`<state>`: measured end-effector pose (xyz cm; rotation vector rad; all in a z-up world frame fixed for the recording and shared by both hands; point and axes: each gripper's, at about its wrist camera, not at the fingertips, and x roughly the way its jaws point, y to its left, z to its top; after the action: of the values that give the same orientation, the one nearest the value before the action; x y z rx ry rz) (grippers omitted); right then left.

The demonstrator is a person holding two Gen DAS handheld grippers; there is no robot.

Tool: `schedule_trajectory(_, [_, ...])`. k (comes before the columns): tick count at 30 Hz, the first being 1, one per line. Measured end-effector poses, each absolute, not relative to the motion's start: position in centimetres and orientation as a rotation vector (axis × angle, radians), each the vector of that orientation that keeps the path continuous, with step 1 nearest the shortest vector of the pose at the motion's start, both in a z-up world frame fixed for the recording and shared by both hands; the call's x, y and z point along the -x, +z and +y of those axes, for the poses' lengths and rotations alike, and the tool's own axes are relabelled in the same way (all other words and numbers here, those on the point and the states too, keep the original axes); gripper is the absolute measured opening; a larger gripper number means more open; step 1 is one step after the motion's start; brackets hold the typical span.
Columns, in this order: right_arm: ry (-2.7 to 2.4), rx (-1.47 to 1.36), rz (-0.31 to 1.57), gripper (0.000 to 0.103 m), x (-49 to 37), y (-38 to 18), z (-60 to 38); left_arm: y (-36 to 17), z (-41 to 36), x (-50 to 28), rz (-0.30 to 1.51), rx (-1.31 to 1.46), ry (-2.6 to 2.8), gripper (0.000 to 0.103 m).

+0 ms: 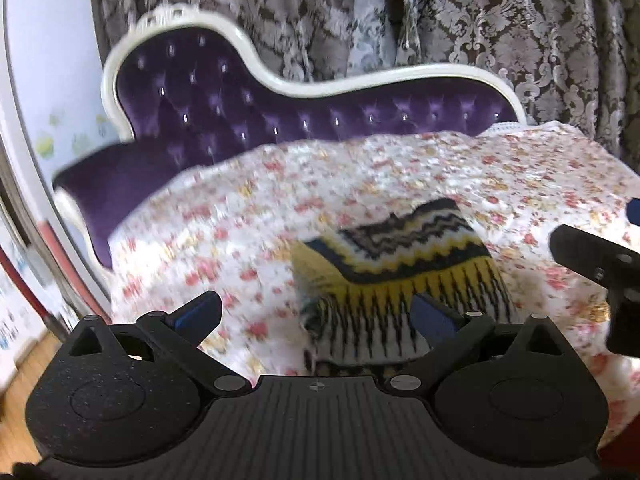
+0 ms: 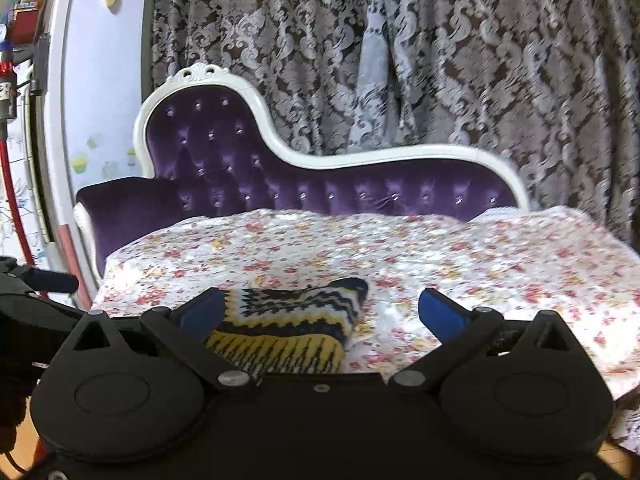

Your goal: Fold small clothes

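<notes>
A folded knitted garment (image 1: 400, 276) with yellow, black and white zigzag stripes lies on the floral sheet (image 1: 248, 216). My left gripper (image 1: 316, 316) stands open above and in front of it, holding nothing; its right finger overlaps the garment's near edge in the picture. In the right wrist view the same garment (image 2: 288, 328) lies low and left of centre, and my right gripper (image 2: 324, 312) is open and holds nothing. The right gripper's black body (image 1: 596, 268) shows at the right edge of the left wrist view.
The floral sheet (image 2: 460, 264) covers the seat of a purple tufted chaise with a white frame (image 2: 320, 156). Patterned grey curtains (image 2: 440, 60) hang behind it. A white door frame (image 2: 60, 128) and wooden floor (image 1: 28, 364) lie to the left.
</notes>
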<state>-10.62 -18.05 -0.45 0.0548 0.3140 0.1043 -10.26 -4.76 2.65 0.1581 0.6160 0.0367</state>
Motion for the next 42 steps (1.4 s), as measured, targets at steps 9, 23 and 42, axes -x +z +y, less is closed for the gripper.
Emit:
schedule_trajectory(9, [0.144, -0.124, 0.482, 0.103, 9.9, -1.0, -18.7, 1.2, -3.2, 10.3, 0.739, -0.062, 0.030, 0.102])
schedule_trajectory(23, [0.112, -0.221, 0.677, 0.103, 10.2, -3.1, -19.3, -1.1, -2.1, 11.0, 0.844, -0.016, 0.035, 0.102])
schedule_trajectory(42, [0.105, -0.229, 0.722, 0.103, 10.0, -3.4, -19.4, -2.1, -1.5, 12.0, 0.898, 0.032, 0.015, 0.102])
